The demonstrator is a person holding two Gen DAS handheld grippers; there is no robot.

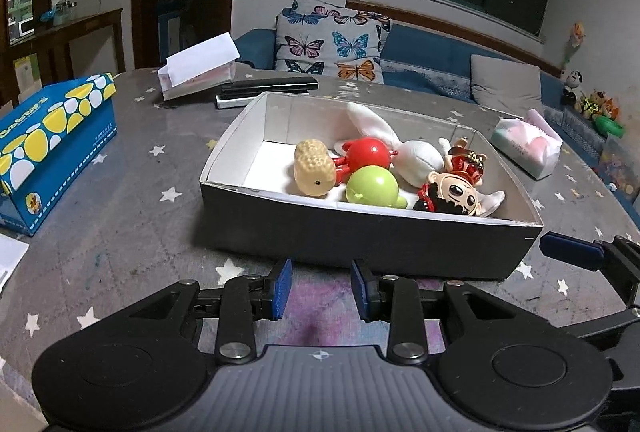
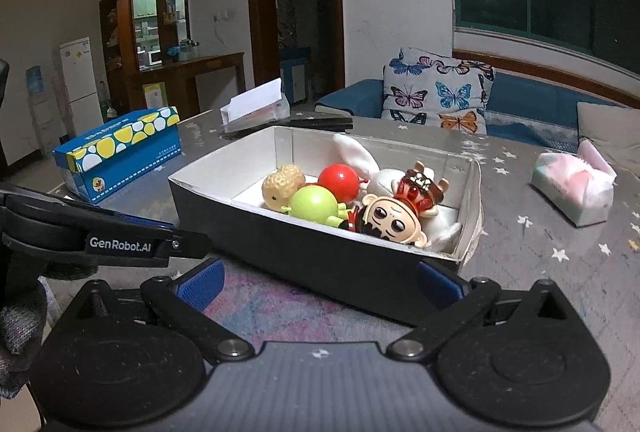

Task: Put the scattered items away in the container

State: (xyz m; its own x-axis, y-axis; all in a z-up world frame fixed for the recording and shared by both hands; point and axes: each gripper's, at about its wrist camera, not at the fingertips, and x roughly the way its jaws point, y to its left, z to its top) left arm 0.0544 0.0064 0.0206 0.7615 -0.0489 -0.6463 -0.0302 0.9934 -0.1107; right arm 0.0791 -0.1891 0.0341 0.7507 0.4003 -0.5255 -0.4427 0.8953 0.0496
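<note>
The white plush rabbit [image 1: 416,155] lay half buried under the other toys, its body hard to make out. The box [image 1: 360,244] sat on the table [image 1: 120,232] just ahead of both sets of fingers, its long axis running across them. Inside lay a cream toy [image 1: 314,167], a red ball toy [image 1: 368,153], a green ball toy [image 1: 372,187] and a big-headed doll [image 1: 452,191]. The left gripper [image 1: 320,290] stood partly open, holding nothing. The right gripper [image 2: 320,280] was spread wide and empty.
</note>
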